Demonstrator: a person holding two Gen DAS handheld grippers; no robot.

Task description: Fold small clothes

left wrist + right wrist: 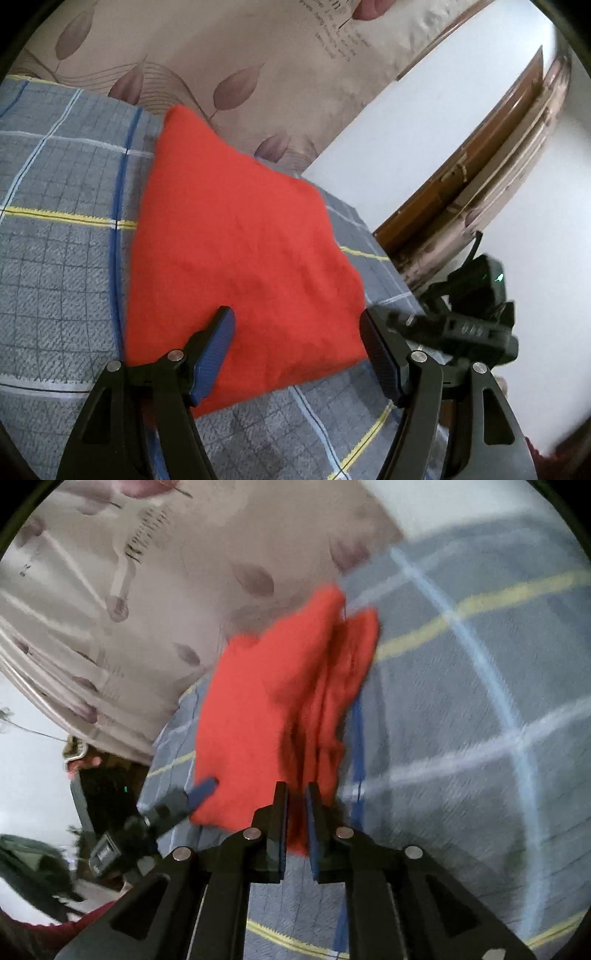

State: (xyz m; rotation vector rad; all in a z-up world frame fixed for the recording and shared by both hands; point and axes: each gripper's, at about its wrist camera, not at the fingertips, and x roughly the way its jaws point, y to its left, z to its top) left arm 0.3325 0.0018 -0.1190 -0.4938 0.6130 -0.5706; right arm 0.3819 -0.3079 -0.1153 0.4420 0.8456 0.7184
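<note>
A red garment (236, 240) lies on the grey plaid bedsheet (55, 221), its surface mostly flat in the left wrist view. My left gripper (297, 325) is open, its fingers hovering over the garment's near edge, holding nothing. My right gripper (296, 794) is shut on a bunched edge of the red garment (266, 716), which rises in folds from its pads. The left gripper also shows in the right wrist view (201, 790) at the garment's left edge. The right gripper's body shows in the left wrist view (469, 325), at the right.
A beige leaf-patterned cover (221, 48) lies bunched behind the garment. A brown wooden frame (480, 162) and a white wall (406, 110) stand beyond the bed's right edge. The right wrist view is motion-blurred.
</note>
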